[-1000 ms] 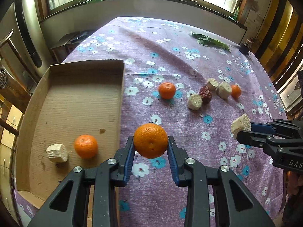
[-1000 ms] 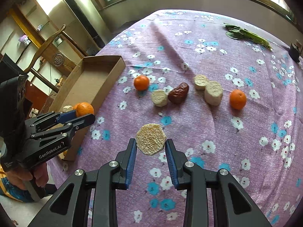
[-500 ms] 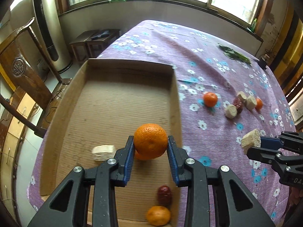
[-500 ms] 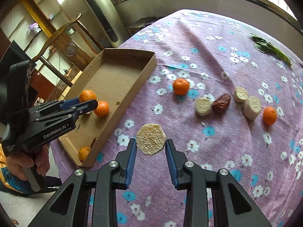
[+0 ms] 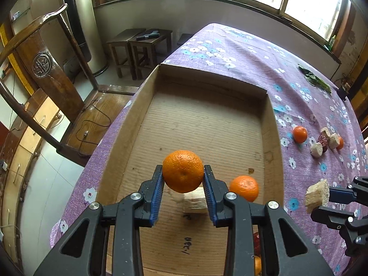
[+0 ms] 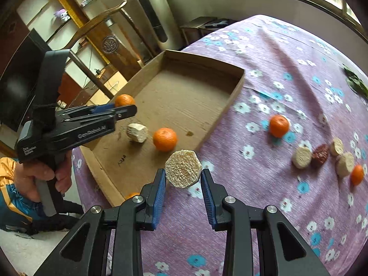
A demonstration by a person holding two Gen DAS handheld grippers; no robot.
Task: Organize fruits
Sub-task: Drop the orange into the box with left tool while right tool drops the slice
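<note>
Both hands have slid sideways since a second ago, from over the cloth toward the shallow brown cardboard tray [image 5: 138, 105].

Now the left gripper [image 5: 183, 177] squeezes a round orange mandarin [image 5: 183, 171] tight between its blue pads, holding it above the tray floor, likely ready to drop it in. Under it lie a pale cut chunk [image 5: 194, 203] and another mandarin [image 5: 244, 188].

Just beside the tray's edge, the right gripper [image 6: 183, 179] pinches a pale six-sided spongy slice [image 6: 183, 169].

Farther off, more loose fruits [image 6: 322, 153] wait on the purple flowered tablecloth [image 6: 264, 195].
</note>
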